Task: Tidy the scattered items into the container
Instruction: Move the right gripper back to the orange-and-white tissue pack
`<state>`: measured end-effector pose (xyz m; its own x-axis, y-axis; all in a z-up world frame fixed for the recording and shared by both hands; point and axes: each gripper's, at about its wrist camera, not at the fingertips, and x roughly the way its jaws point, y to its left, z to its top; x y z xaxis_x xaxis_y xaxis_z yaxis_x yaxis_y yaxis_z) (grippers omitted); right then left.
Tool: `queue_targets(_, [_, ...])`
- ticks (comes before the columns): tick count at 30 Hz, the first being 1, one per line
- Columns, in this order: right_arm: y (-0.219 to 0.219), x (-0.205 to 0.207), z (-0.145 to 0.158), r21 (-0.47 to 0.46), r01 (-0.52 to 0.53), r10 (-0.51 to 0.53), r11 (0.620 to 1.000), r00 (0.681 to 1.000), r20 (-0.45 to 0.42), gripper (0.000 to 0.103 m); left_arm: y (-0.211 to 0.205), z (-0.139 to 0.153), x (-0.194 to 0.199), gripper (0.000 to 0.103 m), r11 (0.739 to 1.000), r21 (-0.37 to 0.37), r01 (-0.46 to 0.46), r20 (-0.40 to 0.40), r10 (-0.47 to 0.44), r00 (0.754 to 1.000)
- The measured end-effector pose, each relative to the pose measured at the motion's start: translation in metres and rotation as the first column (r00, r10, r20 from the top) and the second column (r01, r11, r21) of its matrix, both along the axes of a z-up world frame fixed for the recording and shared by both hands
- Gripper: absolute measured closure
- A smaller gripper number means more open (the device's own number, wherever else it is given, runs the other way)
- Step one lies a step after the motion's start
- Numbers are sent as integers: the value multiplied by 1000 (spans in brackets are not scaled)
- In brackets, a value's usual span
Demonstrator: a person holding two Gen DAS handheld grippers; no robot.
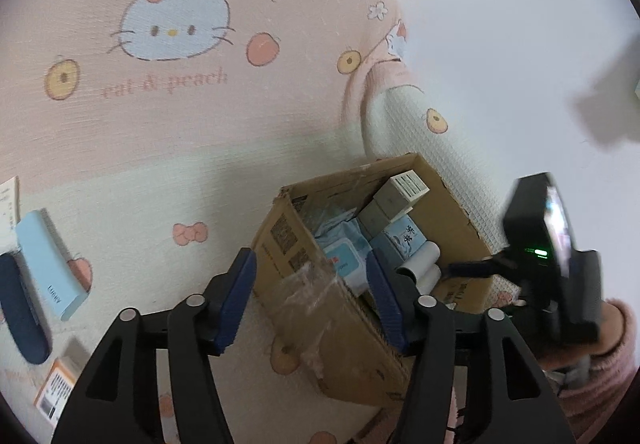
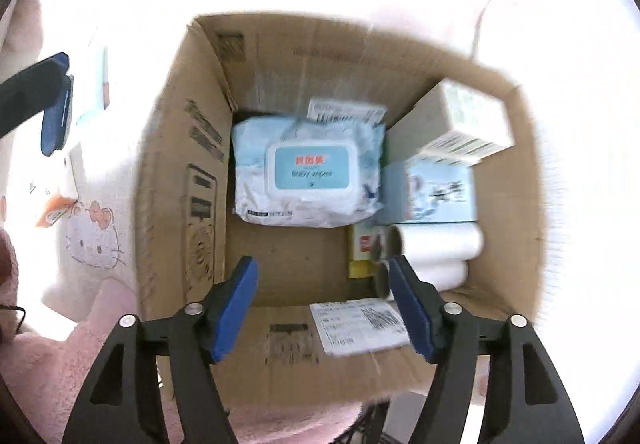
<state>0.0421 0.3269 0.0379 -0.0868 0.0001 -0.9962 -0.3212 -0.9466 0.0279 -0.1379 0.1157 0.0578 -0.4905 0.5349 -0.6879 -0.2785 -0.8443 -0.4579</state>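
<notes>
On your left, the pink blanket (image 1: pixel 168 116) reads "cat & peach", and a pale blue case (image 1: pixel 48 264) lies beside a dark blue one (image 1: pixel 18 308). Your left gripper (image 1: pixel 312 300) angles down at the cardboard box (image 1: pixel 320 324), jaws apart and empty. Your right gripper (image 2: pixel 324 308) points straight down into the box (image 2: pixel 184 172), jaws wide apart and empty, above a wipes pack (image 2: pixel 308 172) marked "BABY WIPES", cartons (image 2: pixel 436 188) and white rolls (image 2: pixel 436 244).

The left claw (image 1: pixel 312 300) stands wide open with nothing between its blue pads (image 1: pixel 236 296), angled downward. The right claw (image 2: pixel 324 308) points straight down, its jaws also spread and empty, held in a pink-sleeved hand (image 1: pixel 600 348).
</notes>
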Motion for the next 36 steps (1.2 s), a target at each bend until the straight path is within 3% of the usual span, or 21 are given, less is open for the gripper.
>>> queue_targets(1, [3, 16, 2, 22, -4, 5, 1000, 1000, -18, 32, -5, 2, 4, 40, 1000, -8, -4, -8, 4, 1000])
queue_targets(10, [-42, -3, 35, 117, -32, 45, 993, 993, -108, 30, -54, 4, 35, 39, 997, -41, -61, -19, 60, 998])
queue_targets(20, [-84, -26, 26, 168, -68, 91, 983, 987, -131, 30, -106, -9, 45, 39, 989, -80, -125, -7, 125, 992])
queue_targets(25, [-99, -46, 22, 177, -76, 103, 981, 983, -151, 30, -129, -28, 49, 39, 979, -137, -150, 7, 153, 988])
queue_targets(31, [-129, -77, 6, 95, -80, 102, 992, 961, -257, 30, -170, -61, 67, 39, 942, -256, -215, 54, 236, 970])
queue_targets(36, [-165, -105, -20, -24, -139, 126, 990, 950, -285, 30, -214, -86, 86, 39, 904, -319, -285, 116, 335, 935])
